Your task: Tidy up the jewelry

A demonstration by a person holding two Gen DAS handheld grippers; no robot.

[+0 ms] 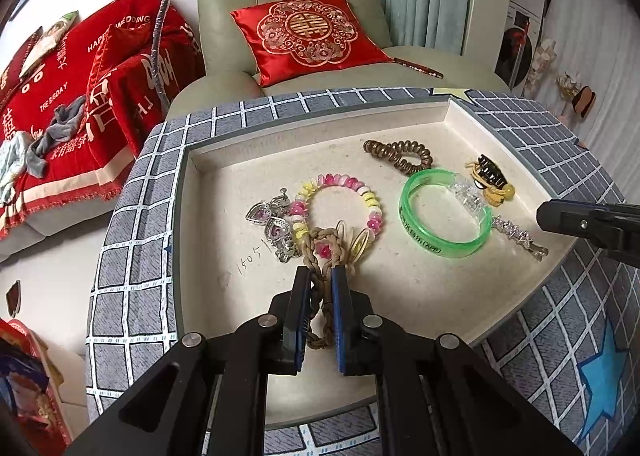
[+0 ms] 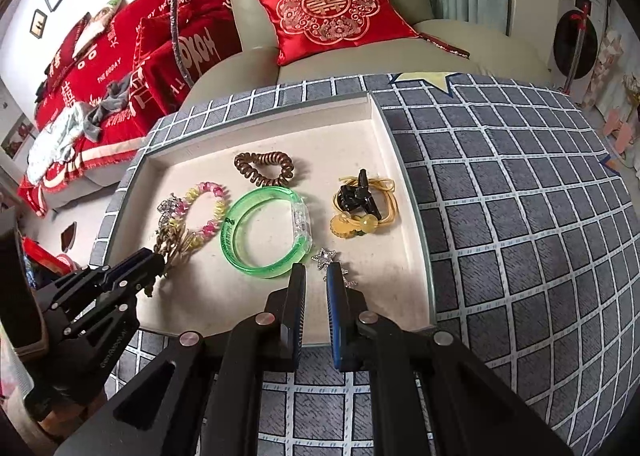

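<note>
Jewelry lay scattered in a shallow cream tray sunk into the checked grey desk, the raised rim presumably there to keep small pieces from sliding off.

At the left end sat the silver heart pendants, touching a pink-and-yellow beaded bracelet. Across the near edge of that bracelet ran a braided tan cord, and the left gripper was closed on it, blue pads pressing the braid from both sides. Gripping the cord at its free near end, away from the beads, looked like a way to draw it clear of the tangle without dragging the bracelet along.

Further right a brown spiral hair tie rested near the back wall, with a green bangle in front of it. Beyond that was a black claw clip bundled with yellow bands.

At the right end lay a silver star-studded pin. The right gripper hung over it with its jaws nearly shut; the pin's star showed just past the tips, its shaft emerging beside the right finger, and I cannot tell whether it was pinched.
</note>
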